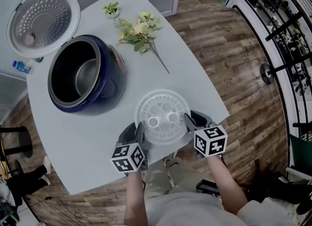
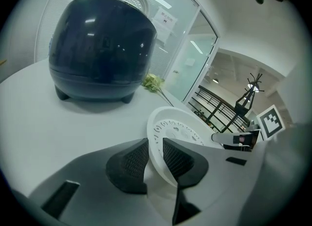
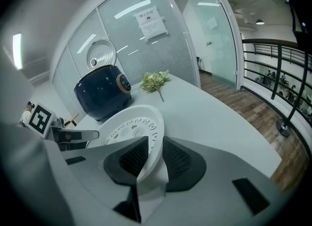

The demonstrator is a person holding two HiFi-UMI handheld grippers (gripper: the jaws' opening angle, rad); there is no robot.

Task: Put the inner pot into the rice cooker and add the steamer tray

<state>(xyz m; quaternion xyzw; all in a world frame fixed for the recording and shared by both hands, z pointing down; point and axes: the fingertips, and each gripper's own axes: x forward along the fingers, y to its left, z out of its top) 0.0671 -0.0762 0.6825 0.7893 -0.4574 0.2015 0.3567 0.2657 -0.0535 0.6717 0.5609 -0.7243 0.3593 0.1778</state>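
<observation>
At the upper left of the head view, a dark blue rounded rice cooker (image 1: 105, 81) is seen on a pale grey table (image 1: 195, 64). Its perforated lid (image 1: 43, 21) is swung open, and the shiny metal inner pot (image 1: 83, 76) is already seated inside.

At lower centre, a white round perforated plastic steamer tray (image 1: 162, 116) is held near the table's bottom edge. Its left rim is clamped by the left gripper (image 1: 138, 133) and its right rim by the right gripper (image 1: 192, 121). Each gripper view shows the rim pinched between the ribbed pads.

The tray step appears to be in hand. The next move calls for the tray to be lifted level, carried toward the upper left and lowered squarely into the pot.

One cooker, one pot, one tray, two grippers, one spray of artificial flowers (image 1: 139, 30) and one small potted plant (image 1: 111, 9) are counted.
</observation>
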